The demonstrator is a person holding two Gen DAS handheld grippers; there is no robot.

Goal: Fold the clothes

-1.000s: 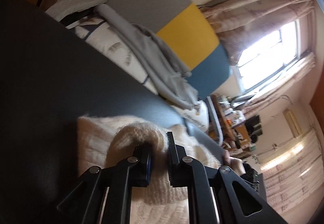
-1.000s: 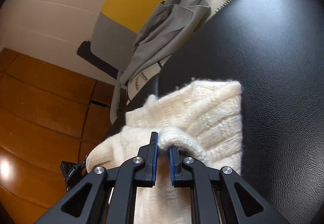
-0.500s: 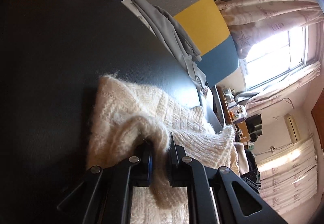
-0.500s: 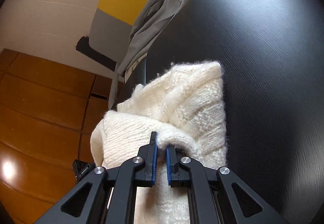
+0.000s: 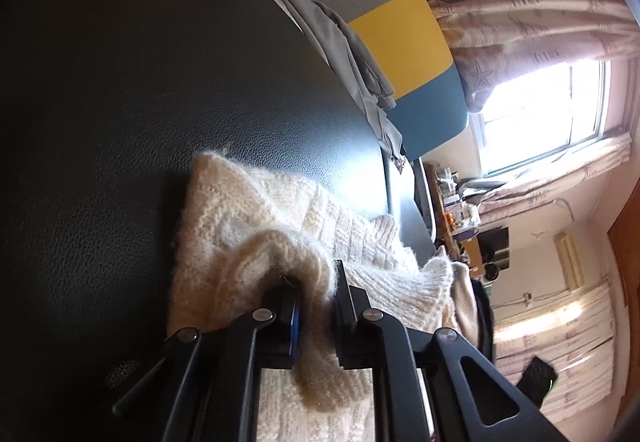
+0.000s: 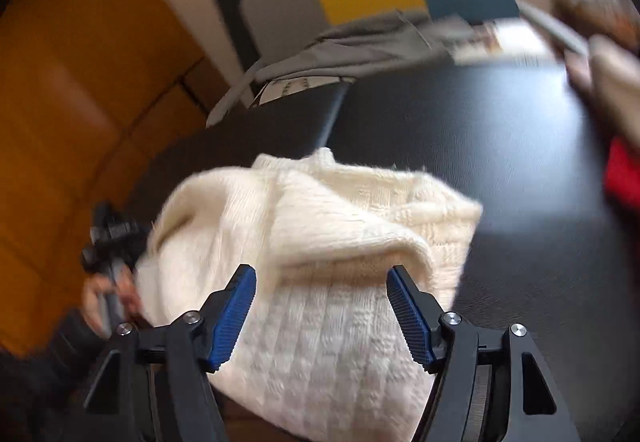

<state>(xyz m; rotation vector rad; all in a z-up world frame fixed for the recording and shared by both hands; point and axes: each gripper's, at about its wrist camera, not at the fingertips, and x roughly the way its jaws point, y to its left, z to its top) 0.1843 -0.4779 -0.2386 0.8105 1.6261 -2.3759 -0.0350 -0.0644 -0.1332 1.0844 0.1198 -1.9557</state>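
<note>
1. The table (image 5: 120, 90) is black with a leather-like grain and fills most of both views; in the right wrist view a seam runs across it at about 12 o'clock from the sweater.
2. The headboard (image 5: 400, 26), in grey, yellow and teal blocks, stands past the table's far edge, at 1 o'clock in the left wrist view and 12 o'clock in the right.
3. The window (image 5: 544, 114) glares at 3 o'clock in the left wrist view, with pink curtains (image 5: 540, 26) above it.
4. The sweater (image 6: 320, 242) is cream, thick-knit and folded over on itself. It lies on the table, low in the middle of both views, with a rolled edge facing the right gripper.
5. A grey garment (image 5: 352, 54) is draped along the far edge of the table, below the headboard.
6. The left gripper (image 5: 316, 306) has its jaws closed tight on a bunched fold of the sweater, which bulges up over the black fingers (image 5: 352, 310).
7. The right gripper (image 6: 320, 306) has its jaws spread wide with nothing between them. Its blue pads (image 6: 236, 310) hover just over the sweater's rolled edge; this view is blurred.
8. A hand (image 6: 100, 298) holding the other gripper shows at 9 o'clock in the right wrist view, touching the sweater's edge.
9. Something red (image 6: 622, 174) sits at 3 o'clock there, too blurred to identify.
</note>
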